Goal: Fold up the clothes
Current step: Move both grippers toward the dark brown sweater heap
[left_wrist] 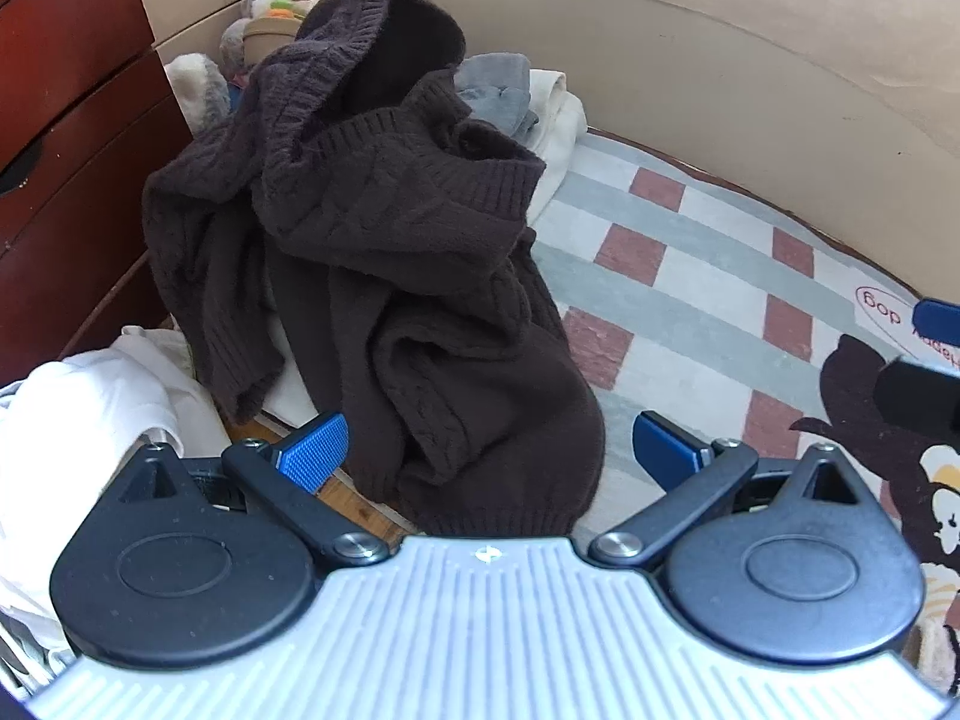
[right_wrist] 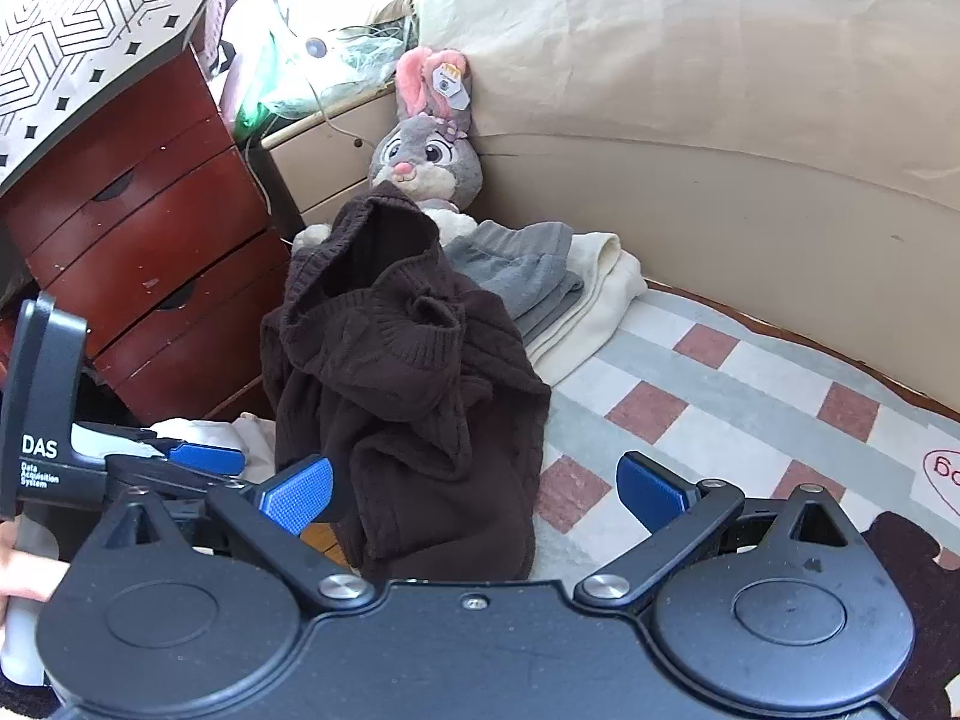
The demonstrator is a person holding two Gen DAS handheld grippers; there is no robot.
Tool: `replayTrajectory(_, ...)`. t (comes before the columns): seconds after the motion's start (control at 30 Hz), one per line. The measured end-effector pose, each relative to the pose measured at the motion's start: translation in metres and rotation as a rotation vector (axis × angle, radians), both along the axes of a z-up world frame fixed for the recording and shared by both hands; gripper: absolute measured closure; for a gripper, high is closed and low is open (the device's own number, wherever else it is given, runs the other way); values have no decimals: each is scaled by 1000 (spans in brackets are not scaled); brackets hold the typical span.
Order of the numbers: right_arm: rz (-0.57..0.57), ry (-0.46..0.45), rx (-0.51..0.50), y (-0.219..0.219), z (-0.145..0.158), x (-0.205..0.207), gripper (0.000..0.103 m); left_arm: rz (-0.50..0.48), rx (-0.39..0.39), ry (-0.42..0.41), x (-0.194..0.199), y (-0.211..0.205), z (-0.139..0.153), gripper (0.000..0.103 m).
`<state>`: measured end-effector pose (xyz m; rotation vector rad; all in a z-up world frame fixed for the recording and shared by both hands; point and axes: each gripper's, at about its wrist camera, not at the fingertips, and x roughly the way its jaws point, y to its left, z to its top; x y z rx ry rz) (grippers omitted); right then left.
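A dark brown knitted sweater [left_wrist: 384, 252] lies crumpled in a heap on the checked bedspread [left_wrist: 690, 276], its ribbed collar standing up at the back. It also shows in the right wrist view [right_wrist: 408, 384]. My left gripper [left_wrist: 489, 450] is open and empty, with its blue pads to either side of the sweater's near hem. My right gripper [right_wrist: 477, 492] is open and empty, just short of the same hem. The left gripper's body [right_wrist: 54, 420] shows at the left of the right wrist view.
A red-brown chest of drawers [right_wrist: 150, 252] stands left of the bed. A grey plush rabbit [right_wrist: 426, 156] sits against the beige headboard [right_wrist: 720, 210]. Folded grey [right_wrist: 522, 264] and cream [right_wrist: 594, 294] clothes lie behind the sweater. White cloth [left_wrist: 90, 408] lies at the near left.
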<state>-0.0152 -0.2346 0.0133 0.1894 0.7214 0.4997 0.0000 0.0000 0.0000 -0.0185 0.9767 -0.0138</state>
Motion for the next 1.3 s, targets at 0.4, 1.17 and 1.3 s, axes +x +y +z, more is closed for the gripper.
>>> replayTrajectory(0.4, 22, -12, -26, 4, -2, 0, 1, 12, 55, 6, 1, -12, 0, 0)
replayTrajectory(1.17, -2, 13, -8, 0, -8, 3, 1, 13, 36, 8, 0, -11, -1, 0)
replayTrajectory(1.3, 7, 19, -27, 2, -12, 3, 1, 1, 45, 17, 0, -11, -4, 0)
